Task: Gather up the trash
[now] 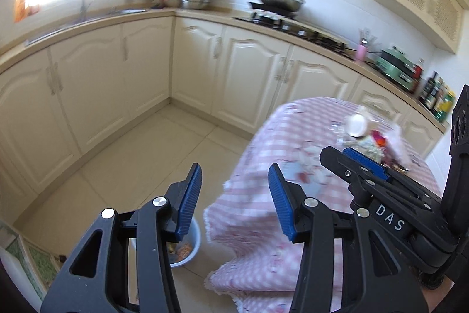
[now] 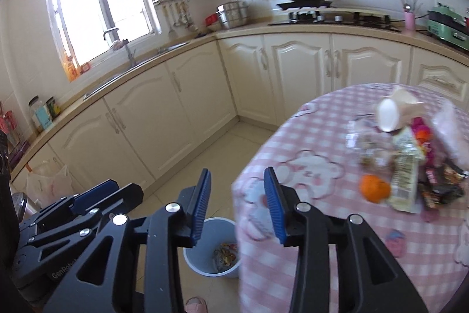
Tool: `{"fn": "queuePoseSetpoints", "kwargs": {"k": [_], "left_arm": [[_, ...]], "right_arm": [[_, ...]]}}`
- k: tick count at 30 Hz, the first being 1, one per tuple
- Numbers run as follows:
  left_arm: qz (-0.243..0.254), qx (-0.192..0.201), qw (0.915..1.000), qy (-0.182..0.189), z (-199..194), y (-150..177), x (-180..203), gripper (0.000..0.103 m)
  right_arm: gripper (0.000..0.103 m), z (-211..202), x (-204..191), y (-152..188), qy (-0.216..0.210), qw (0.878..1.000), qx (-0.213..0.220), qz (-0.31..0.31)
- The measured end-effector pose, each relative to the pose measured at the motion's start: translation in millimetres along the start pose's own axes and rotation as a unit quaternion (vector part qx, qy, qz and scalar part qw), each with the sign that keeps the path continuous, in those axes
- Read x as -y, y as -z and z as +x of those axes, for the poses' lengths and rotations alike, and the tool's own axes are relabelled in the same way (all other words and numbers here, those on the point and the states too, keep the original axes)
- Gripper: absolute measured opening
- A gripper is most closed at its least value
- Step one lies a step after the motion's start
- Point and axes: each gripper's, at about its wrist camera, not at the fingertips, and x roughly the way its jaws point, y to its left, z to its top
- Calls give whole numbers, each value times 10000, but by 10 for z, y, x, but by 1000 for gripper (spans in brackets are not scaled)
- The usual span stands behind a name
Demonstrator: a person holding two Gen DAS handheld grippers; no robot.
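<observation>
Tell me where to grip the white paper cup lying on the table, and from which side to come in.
The white paper cup lies on its side, round end facing the camera. Probably best: bring the open right hand-held gripper down from above and pinch across its side walls mid-body, away from the wrappers crowding its near right side.

A loose heap of trash lies on the pink-and-white checked cloth of the round counter (image 2: 322, 119). A white paper cup (image 2: 390, 115) is tipped on its side, its round mouth showing. Just beside it sits a crumpled clear plastic wrapper (image 2: 363, 137). A pale cream snack packet (image 2: 406, 169) lies lengthwise near the middle, with dark red-and-black wrappers (image 2: 442, 187) at its right. A round orange fruit or peel (image 2: 374, 188) rests at the heap's near edge. On the floor stands a light blue plastic bin (image 2: 211, 248), upright, with colourful wrappers inside.
</observation>
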Motion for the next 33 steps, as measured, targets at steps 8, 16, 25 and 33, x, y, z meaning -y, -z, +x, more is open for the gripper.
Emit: {"fn": "queuePoseSetpoints", "kwargs": {"k": [8, 16, 25, 33], "left_arm": [[622, -168, 9964, 551, 121, 37, 852, 49], [932, -461, 9912, 825, 395, 97, 1363, 50], [1052, -830, 9868, 908, 846, 118, 1648, 50], [1115, -1132, 9827, 947, 1198, 139, 1743, 49]], "right_arm": [[41, -593, 1010, 100, 903, 9933, 297, 662], [43, -900, 1861, 318, 1532, 9779, 314, 1387], [46, -770, 2274, 333, 1794, 9677, 149, 1766], [47, -534, 2553, 262, 1646, 9635, -42, 2113]]}}
